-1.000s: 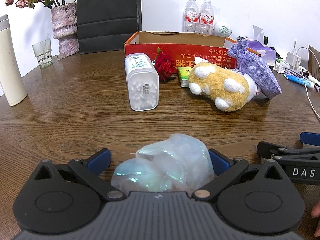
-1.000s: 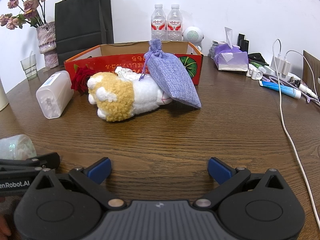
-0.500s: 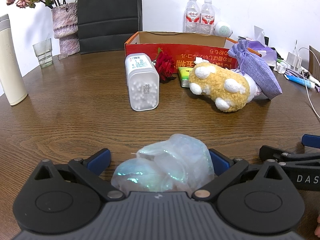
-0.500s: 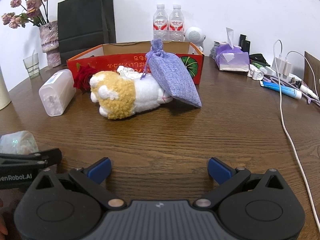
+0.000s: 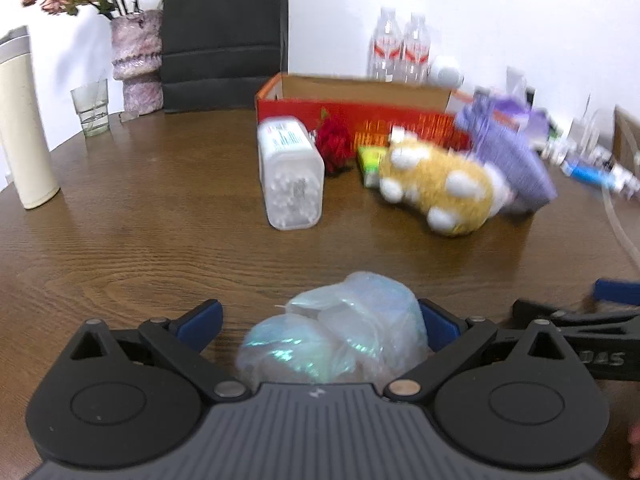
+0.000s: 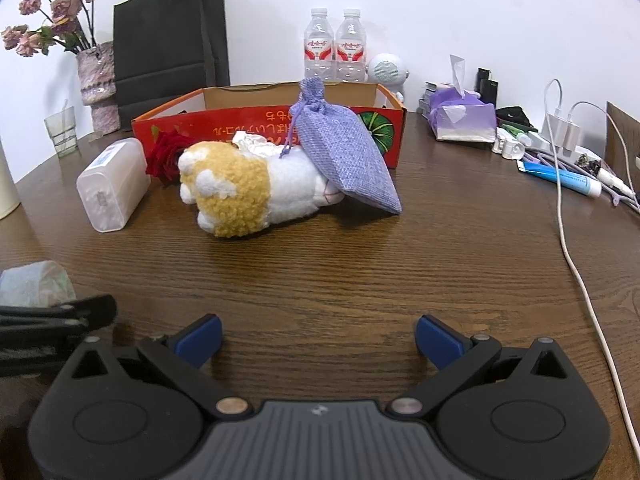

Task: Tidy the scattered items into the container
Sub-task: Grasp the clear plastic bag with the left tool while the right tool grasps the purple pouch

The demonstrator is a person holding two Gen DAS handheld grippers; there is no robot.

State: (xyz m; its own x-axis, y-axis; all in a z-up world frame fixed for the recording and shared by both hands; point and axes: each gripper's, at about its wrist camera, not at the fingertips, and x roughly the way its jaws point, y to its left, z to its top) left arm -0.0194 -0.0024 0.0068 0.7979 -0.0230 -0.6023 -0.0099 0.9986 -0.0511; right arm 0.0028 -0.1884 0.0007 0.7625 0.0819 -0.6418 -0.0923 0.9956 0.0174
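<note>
My left gripper [image 5: 318, 322] is open, with a crumpled iridescent plastic bag [image 5: 340, 340] lying between its jaws on the table. Its left blue pad stands apart from the bag. The bag also shows in the right wrist view [image 6: 36, 284]. My right gripper [image 6: 318, 338] is open and empty over bare wood. Ahead lie a yellow and white plush toy [image 6: 248, 188], a purple drawstring pouch [image 6: 344, 156], a clear cotton swab box [image 6: 114, 184], a red rose [image 6: 166, 156] and a green packet [image 5: 370, 160]. The red cardboard box [image 6: 240, 120] stands open behind them.
A black paper bag [image 6: 170, 36], flower vase [image 6: 98, 84], glass [image 6: 60, 130] and cream flask [image 5: 24, 128] stand at the back left. Two water bottles [image 6: 334, 50], a tissue pack [image 6: 460, 116], chargers and a white cable [image 6: 576, 264] are at the right.
The left wrist view has shifted and blurred, so that gripper is moving a little; the bag stays between its jaws. The right gripper has come slightly closer to the plush toy.
</note>
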